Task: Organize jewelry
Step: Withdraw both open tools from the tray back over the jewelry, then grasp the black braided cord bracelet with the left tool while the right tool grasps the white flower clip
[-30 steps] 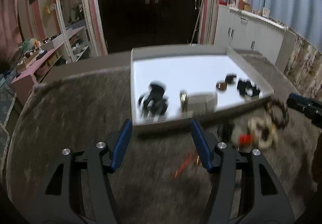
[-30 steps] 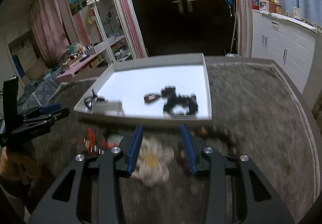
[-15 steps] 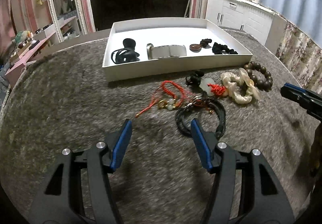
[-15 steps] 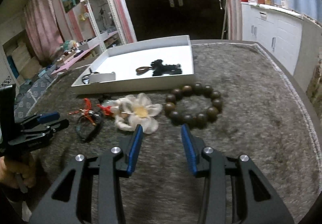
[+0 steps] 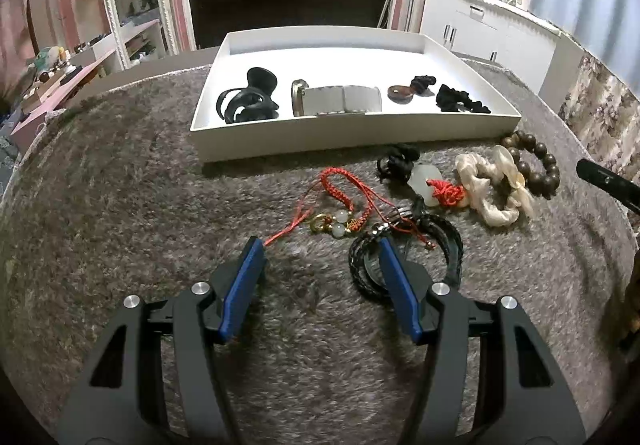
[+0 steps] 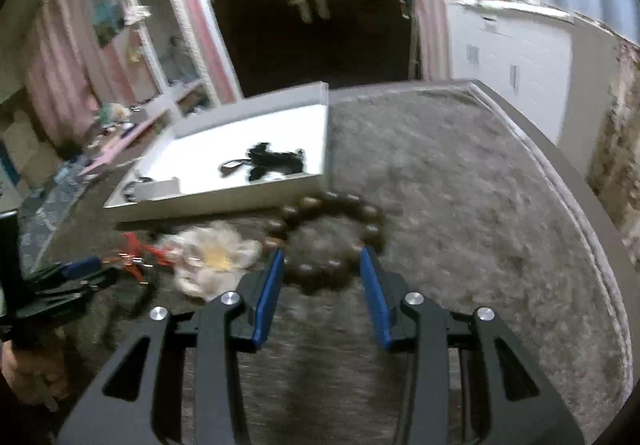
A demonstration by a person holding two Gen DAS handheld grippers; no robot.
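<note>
Roughly, the sorting looks about half done: the white tray (image 5: 356, 133) beyond both sets of fingers already holds a black claw clip (image 5: 246, 105), a white band (image 5: 340, 101), a brown piece (image 5: 400, 93) and a black scrunchie (image 5: 460, 103), while six pieces wait on the grey-carpeted desk (image 5: 120, 205). The left gripper (image 5: 320, 249) has its fingers apart and empty, with the red cord bracelet (image 5: 340, 197) just ahead and the black braided cord (image 5: 440, 241) beside its right finger. The right gripper (image 6: 322, 259), fingers likewise apart and empty, straddles the near edge of the wooden bead bracelet (image 6: 332, 233). The cream scrunchie (image 5: 494, 185), jade pendant (image 5: 426, 183) and a small black hair tie (image 5: 396, 161) also remain.
</note>
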